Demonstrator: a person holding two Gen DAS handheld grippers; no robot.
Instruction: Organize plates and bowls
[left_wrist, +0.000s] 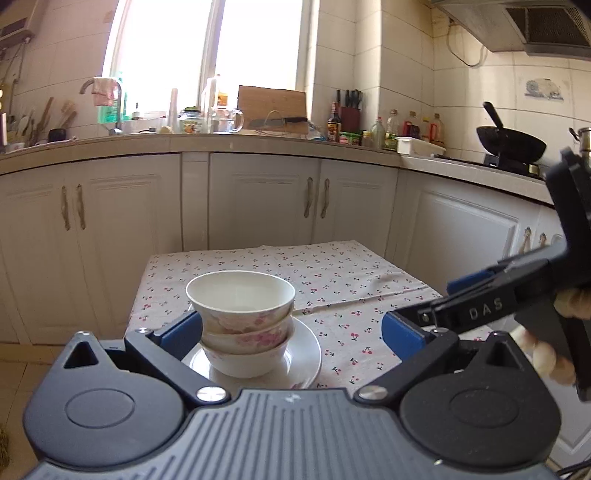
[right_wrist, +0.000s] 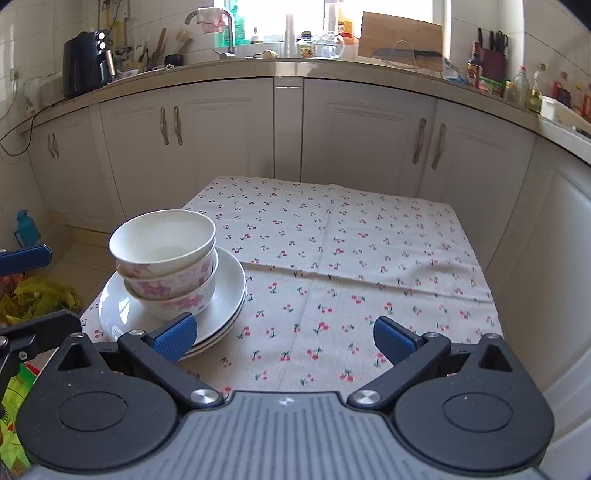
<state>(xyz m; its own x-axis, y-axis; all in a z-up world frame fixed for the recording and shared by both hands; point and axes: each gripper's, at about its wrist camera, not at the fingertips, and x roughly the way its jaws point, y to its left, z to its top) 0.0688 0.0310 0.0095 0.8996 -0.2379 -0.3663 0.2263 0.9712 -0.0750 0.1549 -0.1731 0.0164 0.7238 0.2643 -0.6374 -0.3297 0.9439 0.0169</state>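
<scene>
On the plates (right_wrist: 225, 291) sit three nested bowls (right_wrist: 166, 258), near the cloth's (right_wrist: 369, 251) left edge; my left gripper (left_wrist: 291, 328) and right gripper (right_wrist: 284, 332) both gape wide, empty; I'd leave the stack untouched and withdraw gently

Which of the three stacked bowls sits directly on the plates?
The bottom bowl, pink-flowered and mostly hidden by the two bowls nested in it. The middle bowl rests inside it; the top bowl shows its whole empty white inside.
</scene>
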